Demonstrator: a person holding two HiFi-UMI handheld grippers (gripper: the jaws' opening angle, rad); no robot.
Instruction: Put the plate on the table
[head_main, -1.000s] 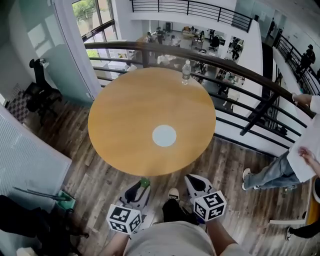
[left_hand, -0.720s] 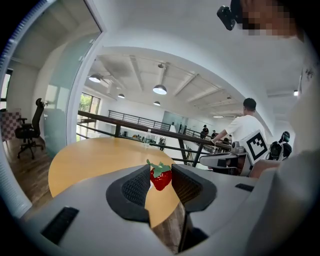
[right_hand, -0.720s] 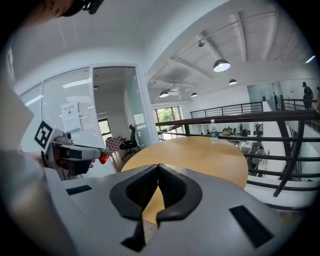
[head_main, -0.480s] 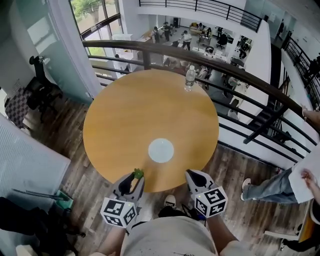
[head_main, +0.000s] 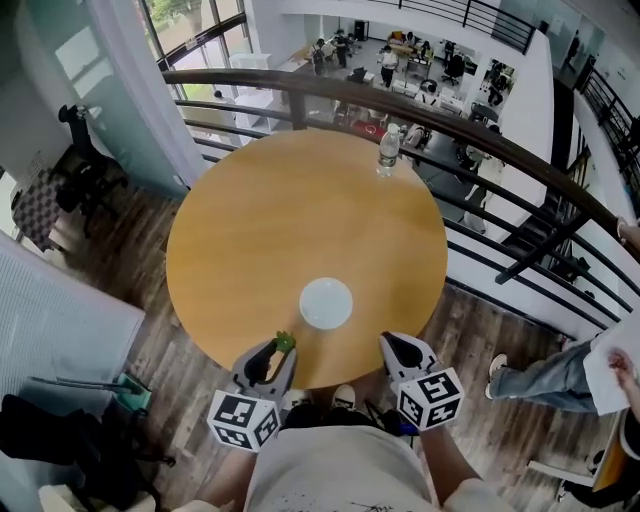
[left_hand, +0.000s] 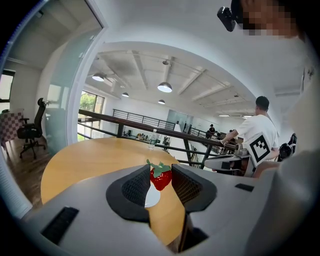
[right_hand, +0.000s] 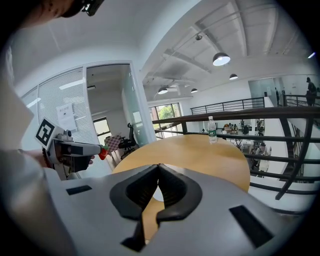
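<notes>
left gripper (left_hand: 161, 172) clamps a strawberry (left_hand: 160, 180) between part-open jaws; right gripper (right_hand: 158, 167) is closed tight, holding nothing.

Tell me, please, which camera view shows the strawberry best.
Left gripper view: the strawberry sits close and central, red body and leaves clear. Head view shows mostly its green top; right gripper view, a tiny red spot.

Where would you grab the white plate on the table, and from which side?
Probably the near rim, low from the person's side, with the empty right gripper: the plate lies flat, so only its rim offers an edge.
</notes>
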